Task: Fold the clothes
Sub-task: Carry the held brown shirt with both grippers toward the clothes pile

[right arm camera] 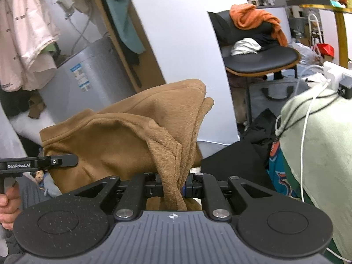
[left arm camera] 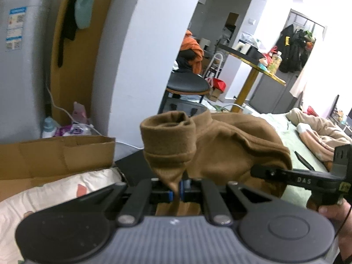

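2 grippers, left gripper [left arm camera: 176, 190] and right gripper [right arm camera: 173, 188], jaws clamped on brown sweater [left arm camera: 220, 145]; thin pinches, I risk fabric slipping out mid-fold.

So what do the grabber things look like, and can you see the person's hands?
Both are black claws on ribbed grey bodies with round black discs and silver bolts. The left gripper has blue pads; the right gripper too. One reads "GenRobot.AI". Bare fingers show.
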A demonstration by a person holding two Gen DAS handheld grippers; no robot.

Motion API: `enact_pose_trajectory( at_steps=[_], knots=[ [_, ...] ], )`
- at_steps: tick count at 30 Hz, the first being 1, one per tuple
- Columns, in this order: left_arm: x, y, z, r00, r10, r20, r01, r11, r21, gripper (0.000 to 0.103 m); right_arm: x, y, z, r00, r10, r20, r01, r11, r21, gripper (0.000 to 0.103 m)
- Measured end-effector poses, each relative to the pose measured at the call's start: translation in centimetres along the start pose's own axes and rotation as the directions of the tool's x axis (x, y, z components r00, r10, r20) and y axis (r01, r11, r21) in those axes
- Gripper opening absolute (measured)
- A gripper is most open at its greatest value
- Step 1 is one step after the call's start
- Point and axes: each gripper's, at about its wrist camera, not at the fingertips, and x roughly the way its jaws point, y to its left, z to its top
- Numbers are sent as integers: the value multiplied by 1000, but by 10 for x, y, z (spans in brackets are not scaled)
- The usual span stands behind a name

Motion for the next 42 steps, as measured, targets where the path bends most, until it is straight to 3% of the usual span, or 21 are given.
enact_pose_trajectory(
  at_steps=[17, 24, 37, 42],
  knots=[
    [112, 9, -10, 983, -170, -66, 173, 984, 32, 6, 69, -102, -4, 996, -87, -20, 87, 996, 15, 12],
    [152, 19, -15, 975, -216, -60, 219, 974, 53, 6, 103, -128, -8, 993, -117, -8, 117, 992, -47, 12],
    [237, 52, -41, 950, -302, -84, 306, 952, 33, 6, 170, -168, -32, 979, -201, -14, 200, 979, -46, 12],
    [262, 57, -53, 942, -322, -96, 329, 942, 65, 6, 197, -183, -50, 971, -240, 3, 240, 969, -50, 13]
  ],
)
